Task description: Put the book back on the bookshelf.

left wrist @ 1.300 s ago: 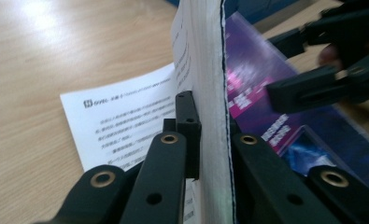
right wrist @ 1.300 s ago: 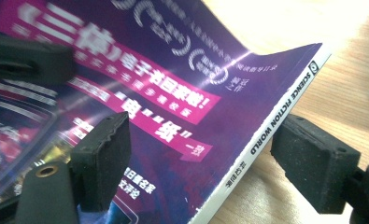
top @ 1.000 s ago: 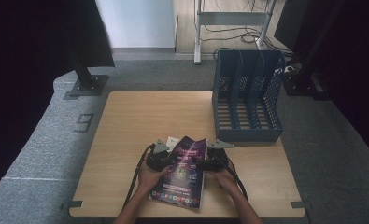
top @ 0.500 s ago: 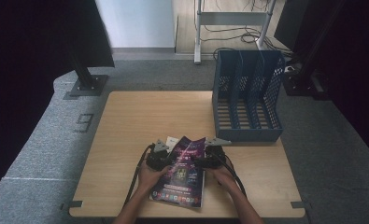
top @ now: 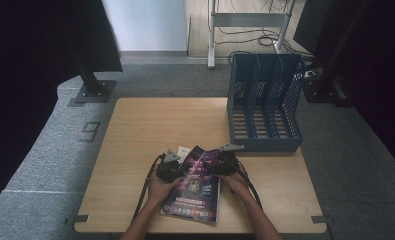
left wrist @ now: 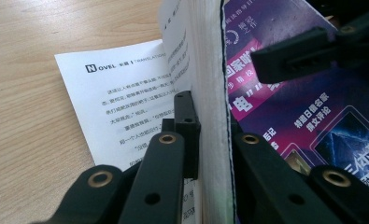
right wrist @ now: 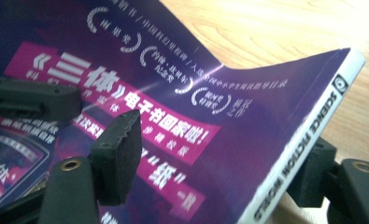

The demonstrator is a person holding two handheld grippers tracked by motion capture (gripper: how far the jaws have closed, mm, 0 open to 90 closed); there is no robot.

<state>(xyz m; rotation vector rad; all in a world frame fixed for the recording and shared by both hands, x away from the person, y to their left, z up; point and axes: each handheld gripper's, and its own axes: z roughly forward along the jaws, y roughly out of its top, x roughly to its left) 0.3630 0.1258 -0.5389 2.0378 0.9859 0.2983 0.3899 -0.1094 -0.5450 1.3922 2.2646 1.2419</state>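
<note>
left claw (top: 181, 169): clamped shut | right claw (top: 216, 165): jaws closing, apart

A lab or studio set up for recording, not a home. A small wooden tabletop (top: 150, 130) stands alone on grey carpet (top: 50, 150), with dark curtains (top: 30, 45) hanging at the left and right and a black stand foot (top: 92, 92) bolted beside the tabletop's far left corner. Beyond the far edge, loose cables (top: 255, 30) trail around a metal frame (top: 212, 35) on a bare wooden floor. A blue office file rack (top: 265, 100) sits at the tabletop's far right corner.
</note>
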